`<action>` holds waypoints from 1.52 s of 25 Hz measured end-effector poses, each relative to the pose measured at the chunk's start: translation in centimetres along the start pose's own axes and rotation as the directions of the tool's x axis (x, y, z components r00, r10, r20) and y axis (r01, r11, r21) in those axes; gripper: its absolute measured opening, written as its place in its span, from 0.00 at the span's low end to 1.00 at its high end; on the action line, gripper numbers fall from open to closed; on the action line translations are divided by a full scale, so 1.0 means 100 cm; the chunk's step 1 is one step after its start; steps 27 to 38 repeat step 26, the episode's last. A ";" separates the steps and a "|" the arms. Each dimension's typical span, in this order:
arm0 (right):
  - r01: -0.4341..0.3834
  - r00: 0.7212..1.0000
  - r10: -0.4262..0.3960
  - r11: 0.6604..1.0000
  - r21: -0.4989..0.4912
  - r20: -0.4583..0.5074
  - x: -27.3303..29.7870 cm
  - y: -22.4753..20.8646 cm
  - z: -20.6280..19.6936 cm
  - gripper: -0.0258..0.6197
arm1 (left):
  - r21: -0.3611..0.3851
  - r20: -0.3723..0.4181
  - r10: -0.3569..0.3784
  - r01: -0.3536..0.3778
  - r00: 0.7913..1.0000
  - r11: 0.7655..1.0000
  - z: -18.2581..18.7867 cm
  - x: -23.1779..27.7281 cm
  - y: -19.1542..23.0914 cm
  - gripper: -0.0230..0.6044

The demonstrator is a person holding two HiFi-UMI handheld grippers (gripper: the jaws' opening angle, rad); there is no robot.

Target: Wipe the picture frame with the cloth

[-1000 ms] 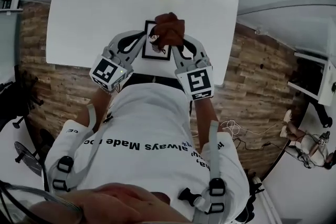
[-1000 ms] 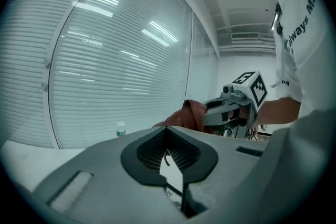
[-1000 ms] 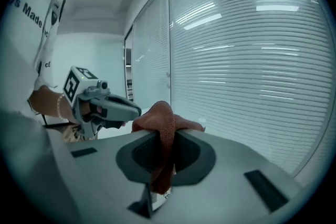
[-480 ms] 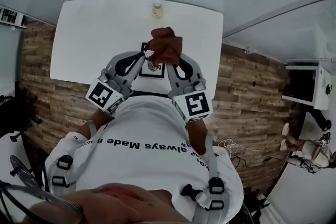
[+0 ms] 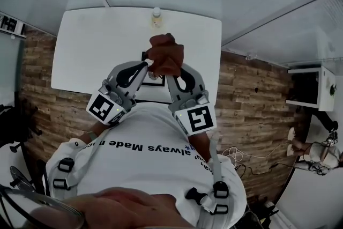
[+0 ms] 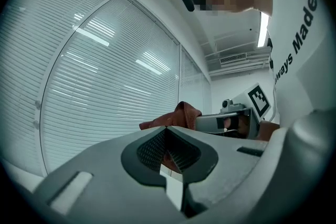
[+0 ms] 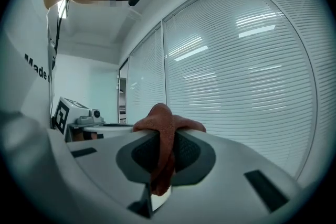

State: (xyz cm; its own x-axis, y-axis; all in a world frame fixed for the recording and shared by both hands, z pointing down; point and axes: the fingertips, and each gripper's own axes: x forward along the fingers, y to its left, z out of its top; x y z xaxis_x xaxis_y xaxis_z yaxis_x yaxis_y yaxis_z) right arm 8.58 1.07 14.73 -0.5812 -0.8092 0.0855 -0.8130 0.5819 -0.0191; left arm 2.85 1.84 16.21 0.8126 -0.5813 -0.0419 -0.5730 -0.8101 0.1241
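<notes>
A rust-brown cloth [image 5: 165, 53] is bunched up over the near middle of the white table [image 5: 96, 45]. My left gripper [image 5: 147, 65] and right gripper [image 5: 170, 73] meet under it, both shut on the cloth. The black picture frame [image 5: 153, 83] lies on the table below them, mostly hidden. In the left gripper view the jaws [image 6: 168, 131] are closed, with red cloth [image 6: 181, 113] between the pads and beyond them. In the right gripper view the cloth [image 7: 163, 118] drapes over the closed jaws [image 7: 160, 136] and hangs down between them. Both grippers point up at the window blinds.
A small bottle [image 5: 156, 17] stands at the table's far edge, straight beyond the frame. Wood-plank floor [image 5: 252, 94] surrounds the table. The right gripper's marker cube [image 6: 260, 101] shows in the left gripper view, and the left gripper's cube [image 7: 62, 109] shows in the right gripper view.
The two grippers have drawn closer together with the cloth bunched between them. The head camera has shifted, so the table and frame sit lower and smaller in view.
</notes>
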 end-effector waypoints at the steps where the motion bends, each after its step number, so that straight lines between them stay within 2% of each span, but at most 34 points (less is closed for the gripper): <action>1: 0.002 1.000 -0.002 1.000 0.001 -0.002 0.000 -0.001 0.001 0.06 | 0.001 0.002 -0.002 0.002 1.000 1.000 0.001 0.001 0.000 0.04; 9: 0.015 1.000 -0.015 1.000 -0.010 0.009 0.003 -0.003 0.005 0.06 | 0.049 0.075 -0.021 0.017 0.997 0.999 0.011 0.002 0.004 0.04; 13: 0.013 1.000 -0.013 1.000 -0.015 0.013 0.005 -0.002 0.007 0.06 | 0.049 0.077 -0.018 0.014 0.997 0.999 0.012 0.002 0.006 0.04; 16: 0.010 1.000 -0.010 1.000 -0.014 0.003 0.005 -0.002 0.006 0.06 | 0.027 0.028 -0.006 0.005 1.000 1.000 0.009 0.003 0.005 0.04; 18: 0.003 1.000 -0.003 1.000 -0.007 -0.005 0.005 -0.001 0.006 0.06 | 0.042 0.056 -0.011 0.009 0.998 0.999 0.013 0.002 0.005 0.04; 21: -0.009 1.000 0.009 1.000 -0.006 -0.012 0.007 0.002 0.007 0.06 | 0.039 0.050 -0.012 0.010 0.999 0.999 0.013 0.001 0.005 0.04; 26: -0.004 1.000 0.004 1.000 -0.023 0.009 0.009 0.004 0.009 0.06 | 0.078 0.126 -0.028 0.018 0.992 0.997 0.021 -0.003 0.007 0.04; 38: -0.004 1.000 0.004 1.000 -0.023 0.009 0.009 0.004 0.009 0.06 | 0.078 0.126 -0.028 0.018 0.992 0.997 0.021 -0.003 0.007 0.04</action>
